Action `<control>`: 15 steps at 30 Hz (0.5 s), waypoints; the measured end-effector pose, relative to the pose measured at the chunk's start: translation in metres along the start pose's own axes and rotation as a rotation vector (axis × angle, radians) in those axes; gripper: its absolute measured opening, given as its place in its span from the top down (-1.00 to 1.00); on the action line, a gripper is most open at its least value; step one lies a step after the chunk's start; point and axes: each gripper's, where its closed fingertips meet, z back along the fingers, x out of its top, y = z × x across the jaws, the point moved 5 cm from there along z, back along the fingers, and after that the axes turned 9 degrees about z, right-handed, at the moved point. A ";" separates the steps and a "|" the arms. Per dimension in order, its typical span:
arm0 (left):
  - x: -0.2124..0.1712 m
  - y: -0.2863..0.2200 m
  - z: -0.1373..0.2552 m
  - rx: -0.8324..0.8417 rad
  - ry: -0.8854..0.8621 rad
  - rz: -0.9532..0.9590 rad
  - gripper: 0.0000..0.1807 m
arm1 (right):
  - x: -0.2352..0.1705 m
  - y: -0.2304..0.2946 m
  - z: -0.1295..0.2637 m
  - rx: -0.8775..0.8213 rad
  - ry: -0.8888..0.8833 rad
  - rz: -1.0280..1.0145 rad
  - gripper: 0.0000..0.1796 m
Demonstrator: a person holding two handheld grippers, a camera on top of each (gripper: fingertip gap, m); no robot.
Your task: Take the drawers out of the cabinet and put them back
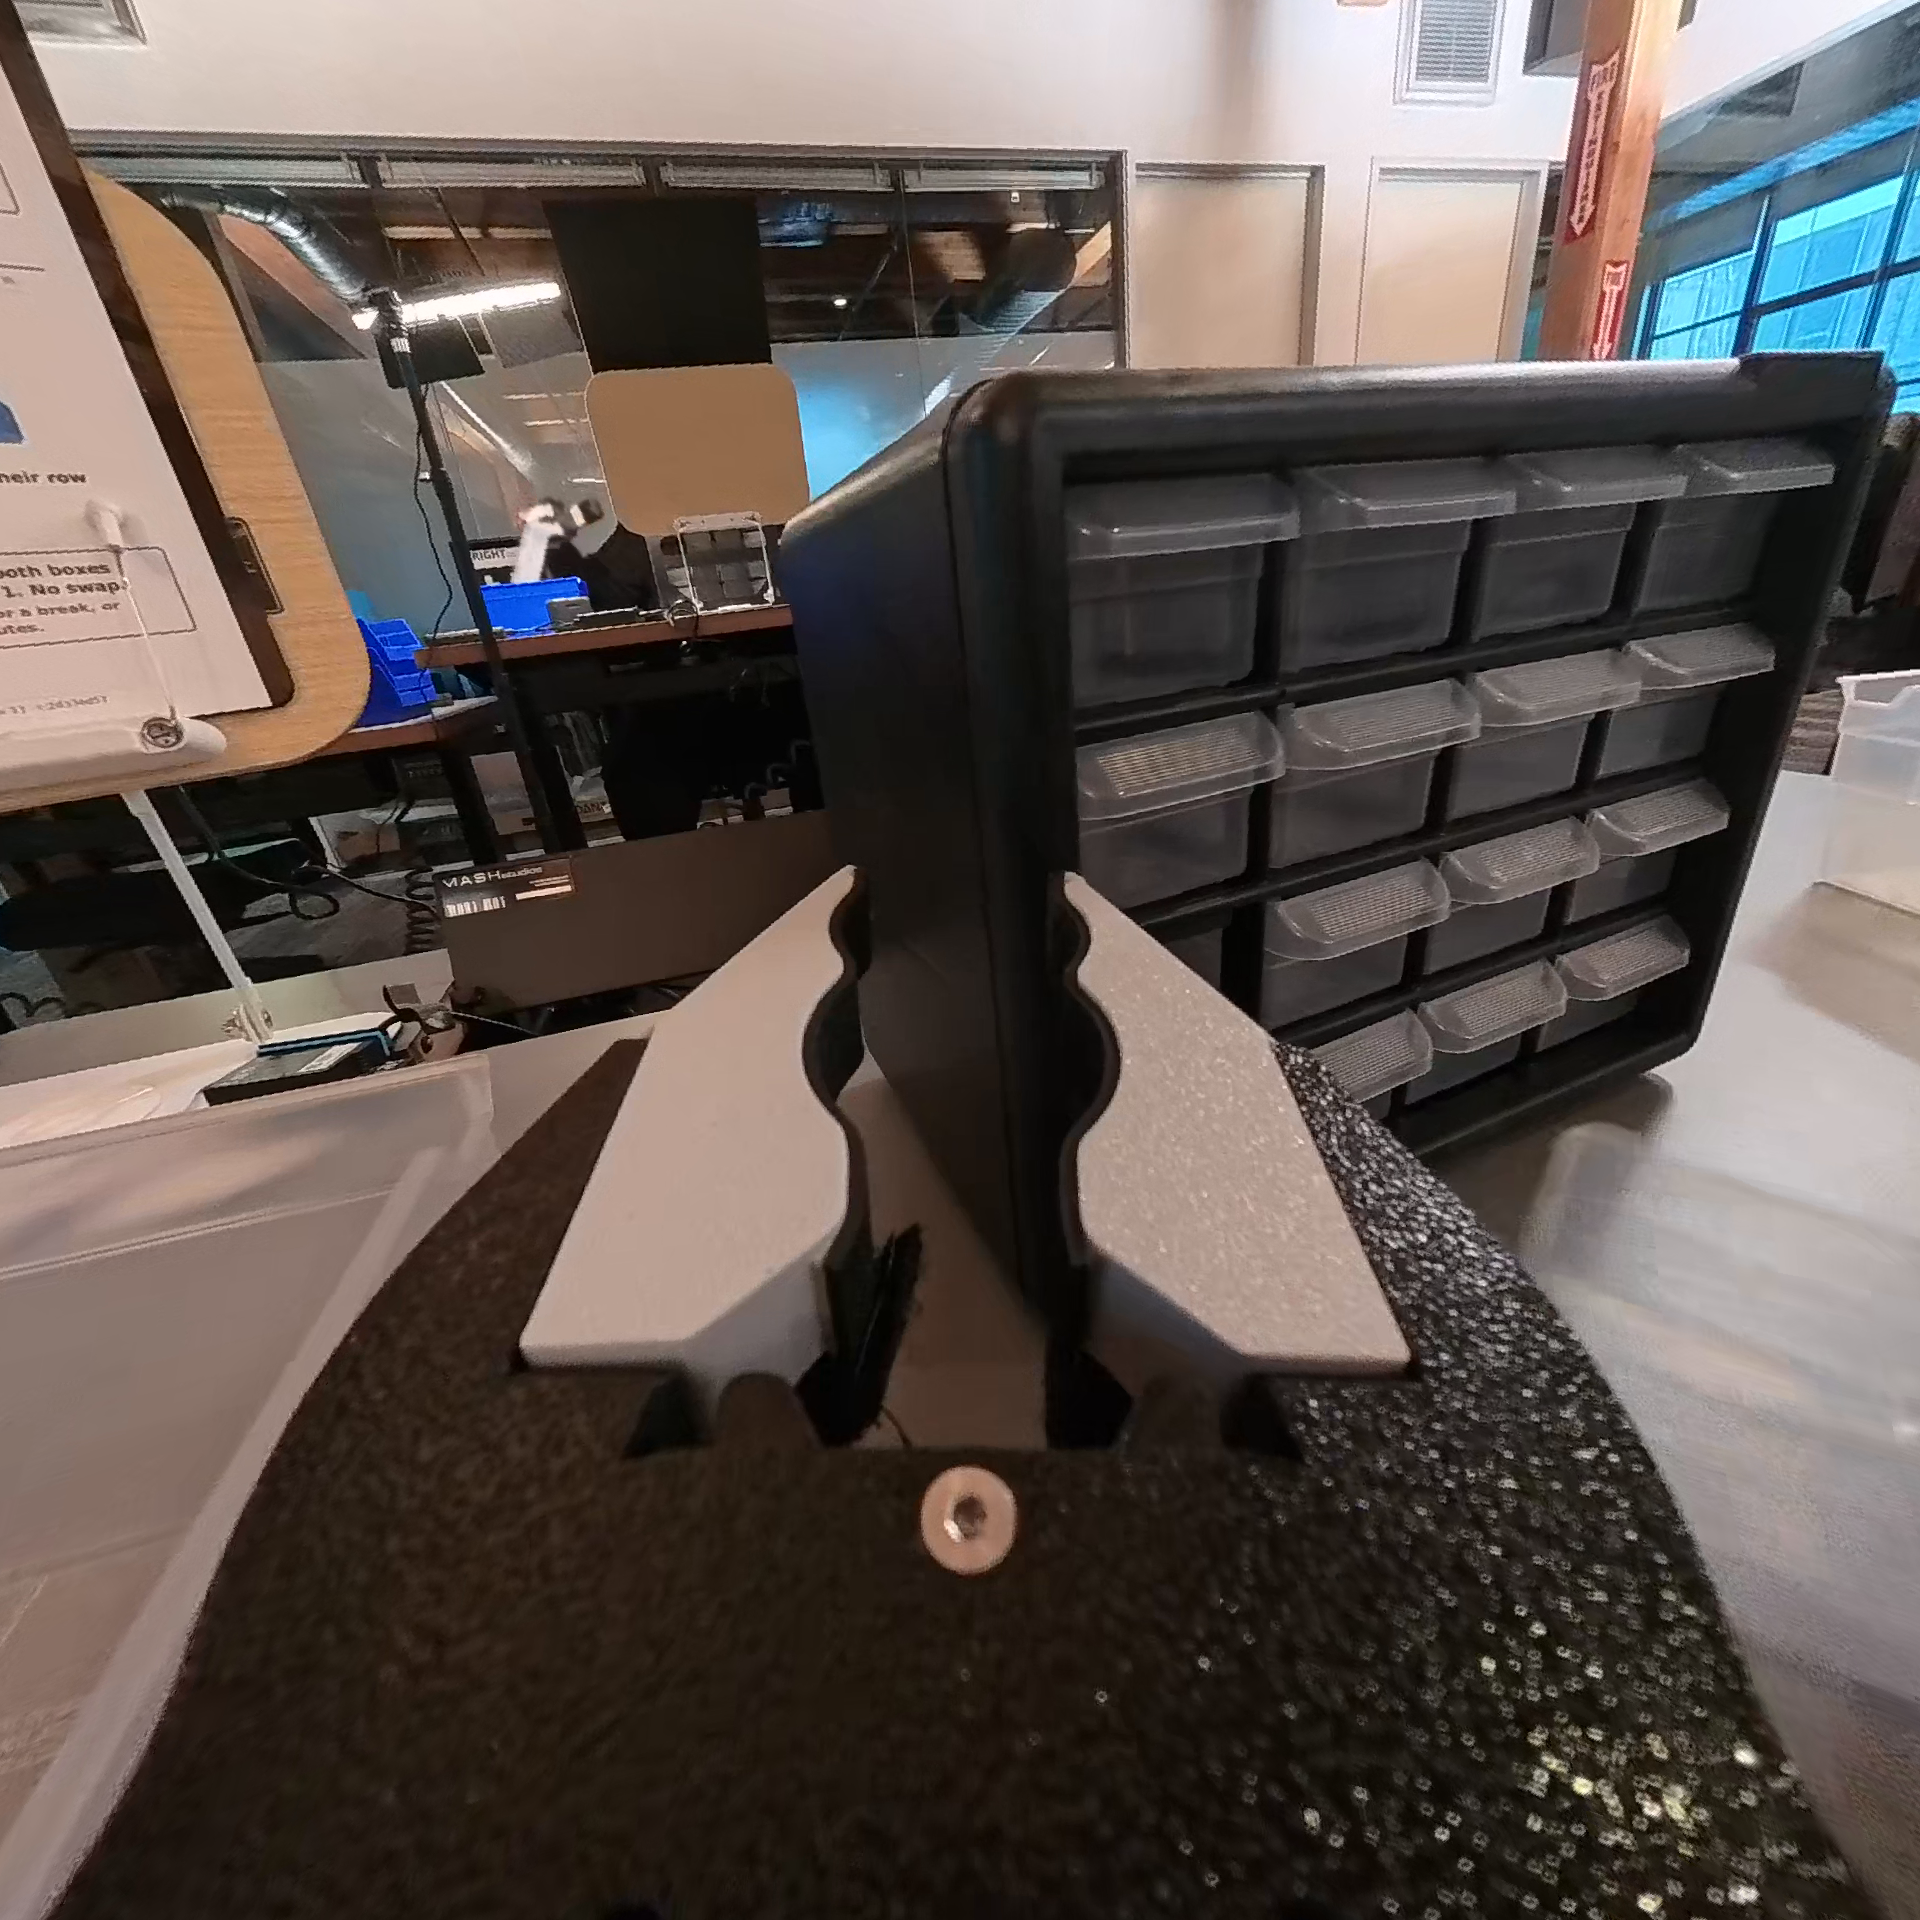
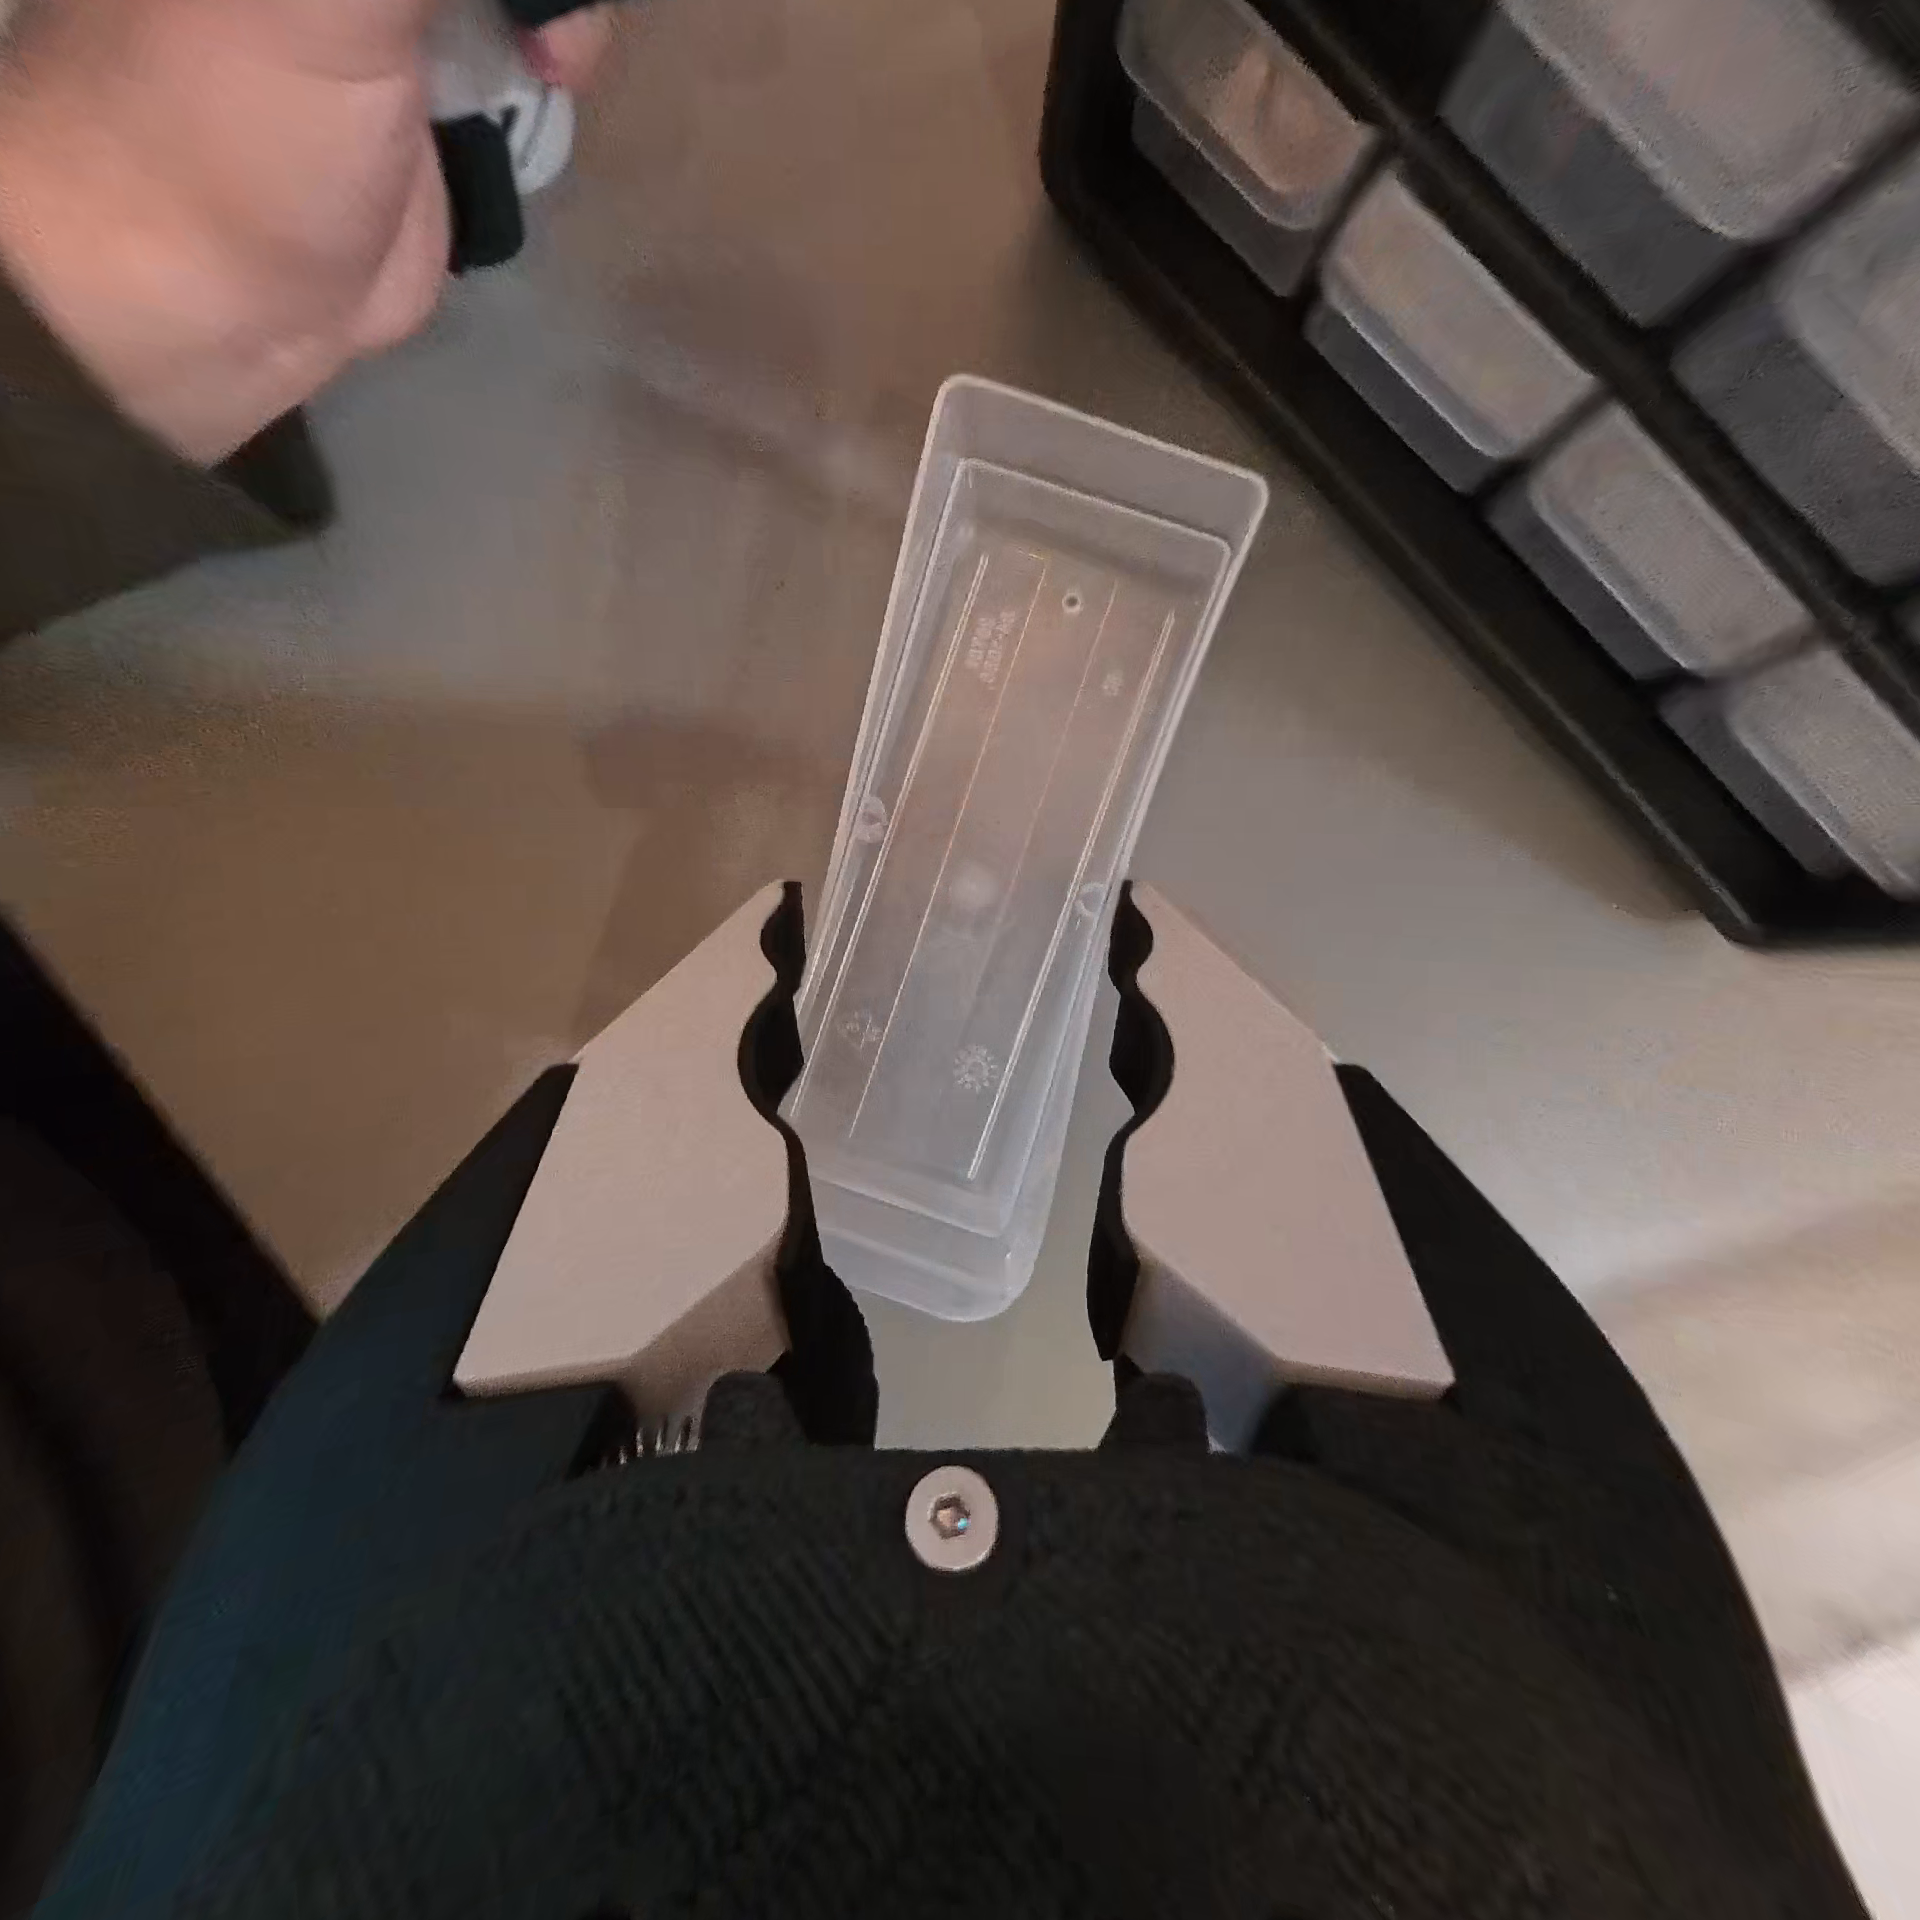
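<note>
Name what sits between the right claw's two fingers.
A clear plastic drawer, taken out of the cabinet, sits between the right claw fingers, its bottom facing the camera. The right wrist view shows this.

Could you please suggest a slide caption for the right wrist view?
Right gripper holding a clear plastic drawer above the tabletop, beside the black drawer cabinet.

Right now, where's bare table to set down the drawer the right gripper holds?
Bare table left of the drawer, between it and the person's hand; also the strip before the cabinet. Crowded: the left gripper clamps the cabinet's corner, with a clear bin beside it.
</note>
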 end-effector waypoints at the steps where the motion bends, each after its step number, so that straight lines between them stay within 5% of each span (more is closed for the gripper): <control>1: 0.000 0.000 0.000 0.000 0.000 0.002 0.65 | -0.009 -0.001 0.021 -0.016 -0.024 0.005 0.35; 5: -0.003 -0.002 -0.001 -0.005 0.009 0.001 0.65 | -0.047 -0.037 0.133 -0.260 -0.070 0.059 0.36; 9: -0.009 -0.008 -0.003 -0.024 0.034 -0.010 0.65 | -0.106 -0.129 0.228 -0.533 0.125 0.046 0.36; 15: -0.010 -0.015 -0.003 -0.033 0.033 -0.069 0.65 | -0.178 -0.249 0.219 -0.396 0.434 0.156 0.36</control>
